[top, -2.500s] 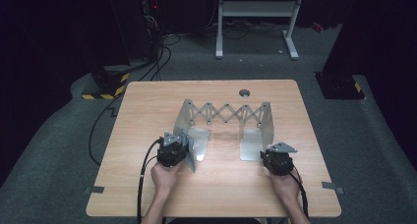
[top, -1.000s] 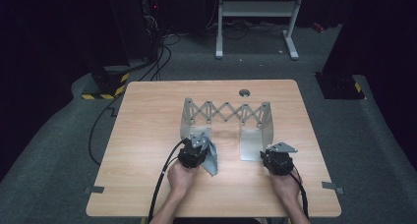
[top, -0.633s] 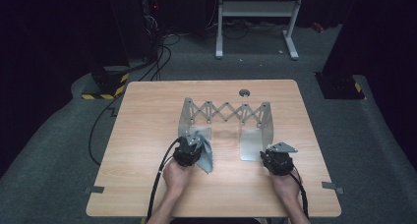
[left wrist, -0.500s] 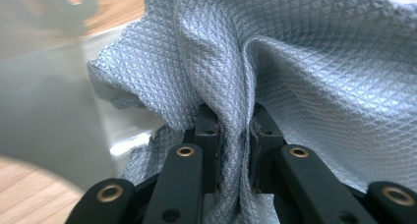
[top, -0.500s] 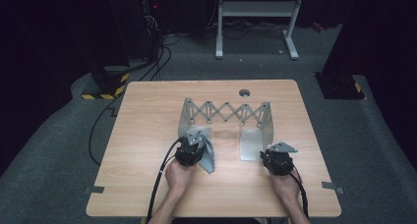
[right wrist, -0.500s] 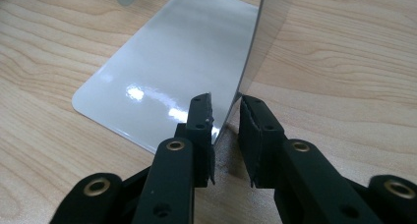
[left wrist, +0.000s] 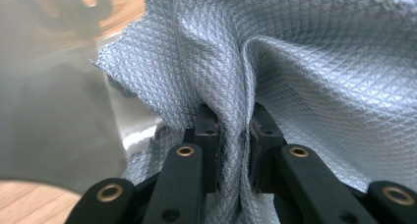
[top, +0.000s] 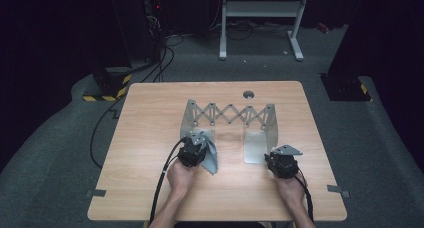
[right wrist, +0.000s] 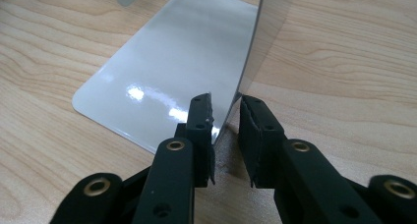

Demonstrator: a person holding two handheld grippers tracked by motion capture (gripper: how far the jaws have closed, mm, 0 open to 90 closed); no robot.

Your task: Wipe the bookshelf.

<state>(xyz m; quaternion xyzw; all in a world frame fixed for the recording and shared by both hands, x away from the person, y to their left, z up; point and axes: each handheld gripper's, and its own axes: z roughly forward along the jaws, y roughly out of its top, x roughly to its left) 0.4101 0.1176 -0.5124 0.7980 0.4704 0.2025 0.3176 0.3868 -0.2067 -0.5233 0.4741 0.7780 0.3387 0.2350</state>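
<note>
On the desk (top: 150,138) the expanding metal rack (top: 231,119) stood where it had been throughout, and your right gripper (top: 283,164) had not moved from its right end plate (right wrist: 192,62); its jaws sat a little apart astride the plate's upright edge, not visibly clamping it. What changed was your left gripper (top: 192,153): it had moved in from the left to the rack's left plate and lifted the grey cloth (left wrist: 314,62); its jaws were closed on a pinched fold, so I judged wiping could begin.
</note>
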